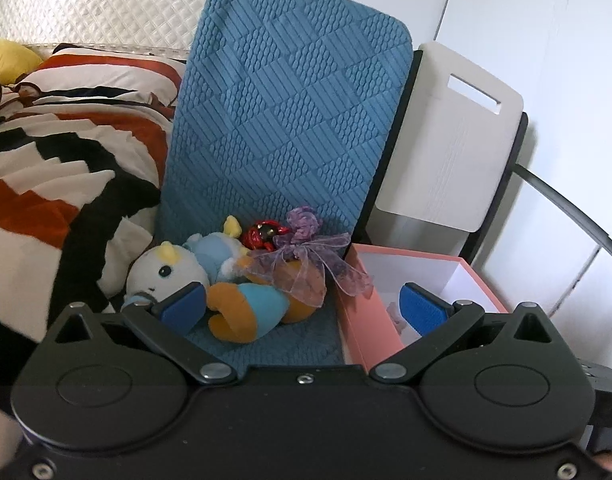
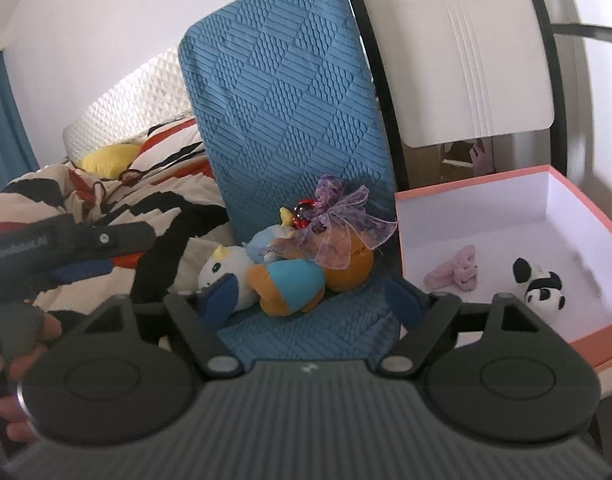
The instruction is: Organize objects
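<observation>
A pile of toys lies on the blue textured chair seat [image 1: 290, 344]: a white, blue and orange plush [image 1: 242, 300] [image 2: 278, 280], a purple ribbon bow [image 1: 306, 252] [image 2: 342, 220] over an orange toy [image 2: 346, 268], and a small red figure [image 1: 264, 236] [image 2: 304, 212]. A pink box [image 1: 358, 320] [image 2: 586, 208] stands to the right; it holds a pink item [image 2: 456, 270] and a panda plush [image 2: 542, 284]. My left gripper [image 1: 302, 306] is open, just before the pile. My right gripper [image 2: 312, 300] is open, close to the plush. The left gripper also shows in the right wrist view [image 2: 74, 256].
A bed with a striped orange, black and white blanket [image 1: 46, 184] [image 2: 106, 208] and a yellow pillow [image 1: 10, 60] lies left of the chair. A white chair back [image 1: 446, 132] [image 2: 466, 60] stands behind the box. White wall behind.
</observation>
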`<state>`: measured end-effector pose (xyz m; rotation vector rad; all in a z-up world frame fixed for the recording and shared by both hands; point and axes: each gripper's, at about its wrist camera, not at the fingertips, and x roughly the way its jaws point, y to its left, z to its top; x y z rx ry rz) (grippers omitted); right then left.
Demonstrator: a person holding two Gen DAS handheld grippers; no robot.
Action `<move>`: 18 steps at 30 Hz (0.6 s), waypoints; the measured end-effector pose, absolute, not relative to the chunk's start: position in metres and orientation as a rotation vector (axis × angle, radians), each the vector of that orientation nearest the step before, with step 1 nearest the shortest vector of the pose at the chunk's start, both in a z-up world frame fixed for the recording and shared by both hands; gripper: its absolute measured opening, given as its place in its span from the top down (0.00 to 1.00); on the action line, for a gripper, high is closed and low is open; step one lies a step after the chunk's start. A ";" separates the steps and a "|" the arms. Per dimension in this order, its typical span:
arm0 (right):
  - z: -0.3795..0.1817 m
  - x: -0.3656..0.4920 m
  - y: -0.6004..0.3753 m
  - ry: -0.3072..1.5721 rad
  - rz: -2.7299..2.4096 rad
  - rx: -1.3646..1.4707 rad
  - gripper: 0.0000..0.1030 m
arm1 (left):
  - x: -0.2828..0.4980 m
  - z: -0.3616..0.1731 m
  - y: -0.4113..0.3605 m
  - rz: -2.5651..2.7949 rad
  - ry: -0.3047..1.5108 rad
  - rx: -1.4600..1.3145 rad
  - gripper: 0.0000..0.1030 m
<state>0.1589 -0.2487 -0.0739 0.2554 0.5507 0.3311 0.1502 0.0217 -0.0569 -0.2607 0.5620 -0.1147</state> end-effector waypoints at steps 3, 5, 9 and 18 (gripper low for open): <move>-0.076 0.174 -0.246 0.553 0.325 0.256 0.24 | 0.171 -0.062 0.023 -0.114 0.565 -0.273 0.00; -0.078 0.185 -0.242 0.566 0.306 0.233 0.32 | 0.185 -0.066 0.025 -0.128 0.561 -0.291 0.00; -0.078 0.202 -0.235 0.550 0.289 0.208 0.34 | 0.216 -0.074 0.028 -0.126 0.561 -0.310 0.02; -0.094 0.257 -0.226 0.582 0.252 0.246 0.57 | 0.299 -0.105 0.037 -0.178 0.605 -0.361 0.24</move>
